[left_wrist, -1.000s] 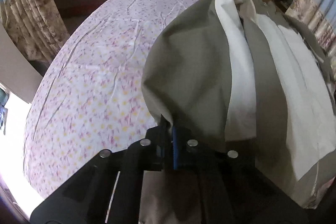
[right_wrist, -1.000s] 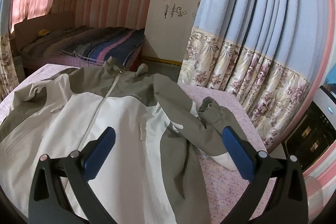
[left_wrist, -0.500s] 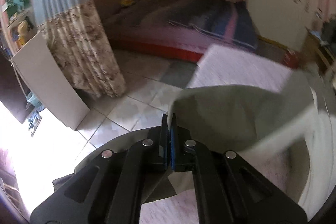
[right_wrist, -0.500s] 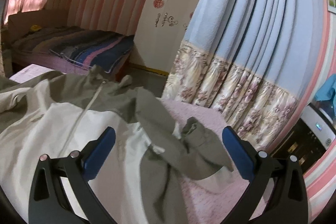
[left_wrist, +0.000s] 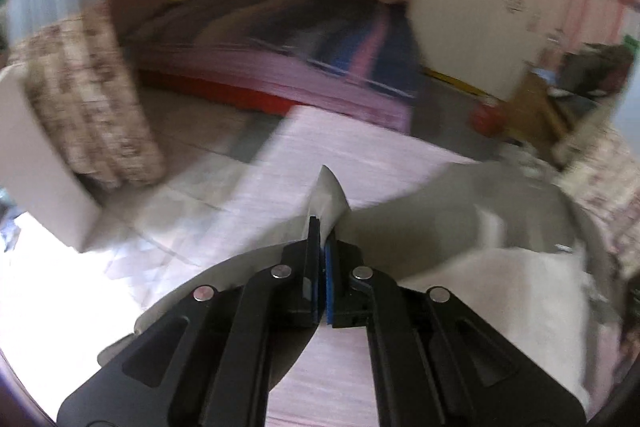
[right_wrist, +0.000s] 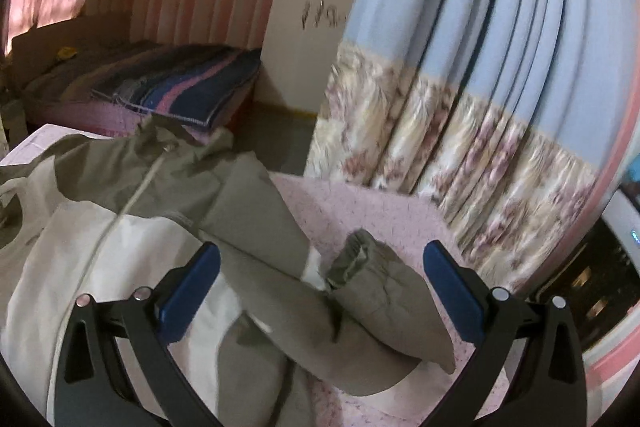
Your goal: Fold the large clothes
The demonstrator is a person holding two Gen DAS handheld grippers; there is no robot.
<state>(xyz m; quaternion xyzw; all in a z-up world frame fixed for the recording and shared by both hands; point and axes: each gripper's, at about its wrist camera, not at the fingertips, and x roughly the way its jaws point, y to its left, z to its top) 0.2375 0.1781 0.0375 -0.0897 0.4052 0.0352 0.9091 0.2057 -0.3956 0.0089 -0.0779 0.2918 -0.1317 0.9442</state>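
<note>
An olive and cream jacket (right_wrist: pixel 132 227) lies front up on a bed covered by a pink flowered sheet (right_wrist: pixel 360 203). Its right sleeve is bent back on itself, with the cuff (right_wrist: pixel 356 259) lying between the wide blue pads of my right gripper (right_wrist: pixel 322 267), which stands open just above the sleeve. In the left wrist view my left gripper (left_wrist: pixel 322 231) is shut on an edge of the jacket (left_wrist: pixel 452 227) and holds it up off the sheet (left_wrist: pixel 352 163). The cloth hangs from the closed pads to both sides. That view is blurred.
A blue and floral curtain (right_wrist: pixel 460 107) hangs close on the right of the bed. Beyond the bed are tiled floor (left_wrist: pixel 192 163), a second bed with a striped blanket (right_wrist: pixel 172 87), a white wardrobe (right_wrist: pixel 304 27), a white board (left_wrist: pixel 36 163) and another floral curtain (left_wrist: pixel 88 103) at left.
My left gripper has risen and swung with the jacket edge still pinched, so the far bed and floor now show. My right gripper has shifted right, bringing the folded sleeve between its open pads.
</note>
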